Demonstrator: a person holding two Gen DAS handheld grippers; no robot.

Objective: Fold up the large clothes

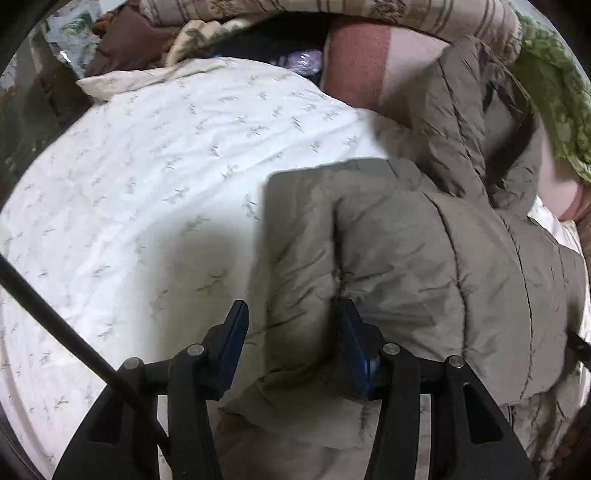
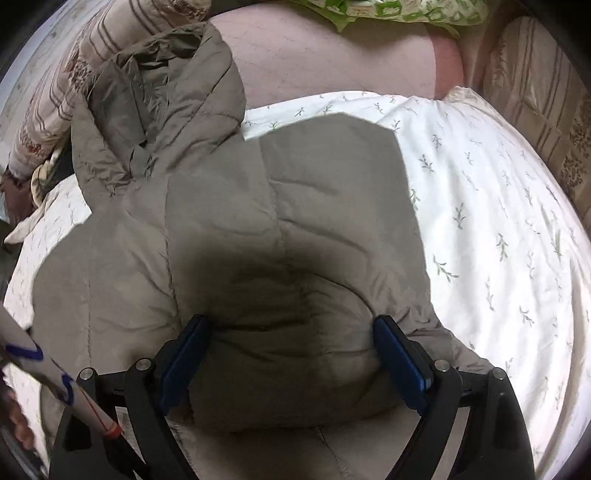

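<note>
Left gripper (image 1: 291, 321) at bottom centre of its view: jaws spread, a fold of the grey-brown quilted jacket (image 1: 388, 258) between them, the right pad against it, the left pad clear. Right gripper (image 2: 291, 332): jaws wide apart, straddling a puffed panel, not pinching. Jacket lies across the white leaf-print sheet (image 1: 147, 166), mid-frame. Beyond, upper frame: pink pillow (image 2: 332, 55), striped blanket (image 1: 369, 14).

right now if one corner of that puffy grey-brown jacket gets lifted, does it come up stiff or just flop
Probably floppy: the jacket lies in soft rumpled folds on the floral sheet. Its quilted panels look puffy, so likely light for its bulk. The slight sheen suggests it may slip between the fingers.
</note>
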